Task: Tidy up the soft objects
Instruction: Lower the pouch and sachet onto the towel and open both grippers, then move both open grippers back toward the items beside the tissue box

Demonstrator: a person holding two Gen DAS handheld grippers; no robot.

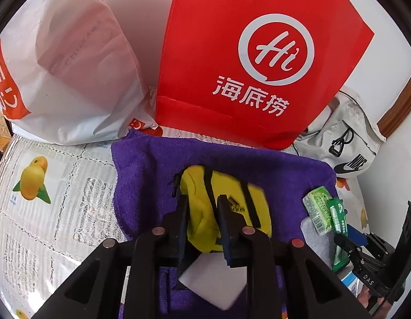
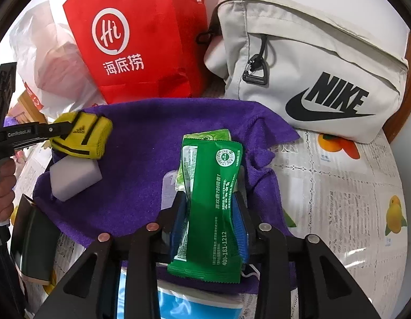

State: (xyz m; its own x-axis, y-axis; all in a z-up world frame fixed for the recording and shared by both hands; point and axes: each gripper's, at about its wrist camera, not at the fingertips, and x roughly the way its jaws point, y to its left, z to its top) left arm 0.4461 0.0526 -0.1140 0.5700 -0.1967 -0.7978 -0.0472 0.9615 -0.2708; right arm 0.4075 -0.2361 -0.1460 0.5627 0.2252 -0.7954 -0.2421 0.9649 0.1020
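Observation:
My left gripper (image 1: 202, 202) is shut on a yellow Adidas pouch (image 1: 240, 207) with black stripes and holds it above a purple towel (image 1: 141, 175). The pouch also shows in the right wrist view (image 2: 83, 135), above a white sponge block (image 2: 75, 178) on the towel (image 2: 141, 164). The sponge shows under my left fingers (image 1: 213, 281). My right gripper (image 2: 210, 199) is shut on a dark green wet-wipe packet (image 2: 213, 199) and holds it over the towel's right part. A light green packet (image 2: 210, 134) lies behind it.
A red paper bag (image 1: 232, 53) and a white plastic bag (image 1: 67, 66) stand behind the towel. A grey Nike bag (image 2: 311, 79) lies at the back right. A fruit-print lace tablecloth (image 2: 351, 186) covers the table. A blue-and-white pack (image 2: 194, 305) lies under my right gripper.

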